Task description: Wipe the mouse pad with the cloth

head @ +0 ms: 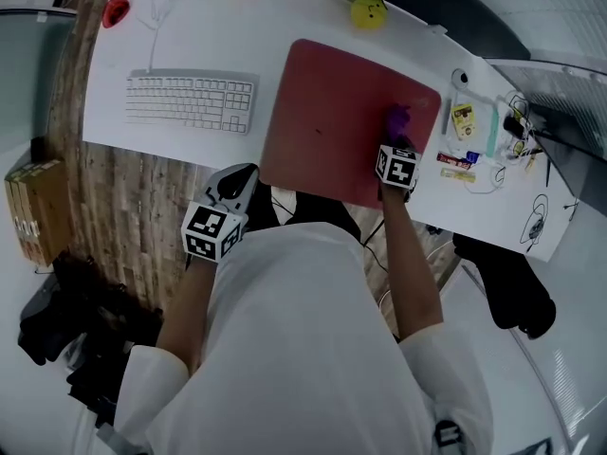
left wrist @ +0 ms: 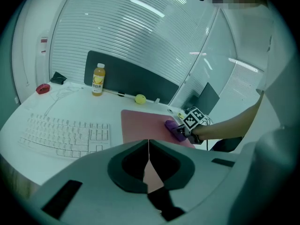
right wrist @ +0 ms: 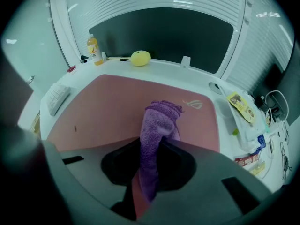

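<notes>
The purple cloth (right wrist: pixel 159 121) is bunched into a thick fold and clamped between the jaws of the right gripper (right wrist: pixel 154 146). Its free end lies on the right part of the red mouse pad (right wrist: pixel 108 107), close to the printed logo. The pad lies flat on the white table (head: pixel 190 45), just beside the keyboard (head: pixel 190 100). The left gripper (left wrist: pixel 148 146) hangs off the table's near edge, by the pad's near left corner. Its jaws are closed together with nothing between them. The cloth looks light, soft and limp, with a looped pile. It will probably fold and trail under the jaws rather than push stiffly, so the hold belongs on the gathered middle, with a short tail left to bear on the surface. The pad appears thin and flexible. It may creep on the smooth table under a firm stroke, and pressing on a bare corner would likely steady it.
</notes>
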The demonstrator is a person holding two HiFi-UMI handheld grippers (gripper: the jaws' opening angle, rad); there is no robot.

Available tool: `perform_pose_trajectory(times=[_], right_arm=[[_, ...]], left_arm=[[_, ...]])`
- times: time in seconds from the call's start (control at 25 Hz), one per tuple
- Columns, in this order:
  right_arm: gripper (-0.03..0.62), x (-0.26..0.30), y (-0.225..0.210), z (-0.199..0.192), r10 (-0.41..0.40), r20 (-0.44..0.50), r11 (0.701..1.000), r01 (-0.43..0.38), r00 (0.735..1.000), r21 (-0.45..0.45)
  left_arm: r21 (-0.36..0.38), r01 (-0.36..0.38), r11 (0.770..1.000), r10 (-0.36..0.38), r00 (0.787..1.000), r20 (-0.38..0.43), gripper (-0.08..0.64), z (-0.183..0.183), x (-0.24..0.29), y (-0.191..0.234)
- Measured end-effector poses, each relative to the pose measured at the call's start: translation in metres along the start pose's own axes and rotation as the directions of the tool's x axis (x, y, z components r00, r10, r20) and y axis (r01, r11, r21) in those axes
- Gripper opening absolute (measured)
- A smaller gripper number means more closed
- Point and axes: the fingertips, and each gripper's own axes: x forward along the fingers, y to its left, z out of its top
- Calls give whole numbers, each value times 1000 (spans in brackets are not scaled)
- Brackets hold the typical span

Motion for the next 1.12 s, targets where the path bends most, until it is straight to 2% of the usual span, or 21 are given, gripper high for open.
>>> perform_pose_trajectory(times=[0.48,0.84,1.12], right_arm=[[75,10,102,32,98,-3,990,-98,995,-100],[75,16,184,51,199,-34,955,-201,980,-219],[75,20,234,66,254,-45,935,-258,966,-246]], left_arm=[[-53,-16,998,18,999,28,20,-8,-22,38],[-91,-25,996,30,998,55,20,-8,-29,54],[-106,-35,994,43,997,68,20,-6,-34,62]])
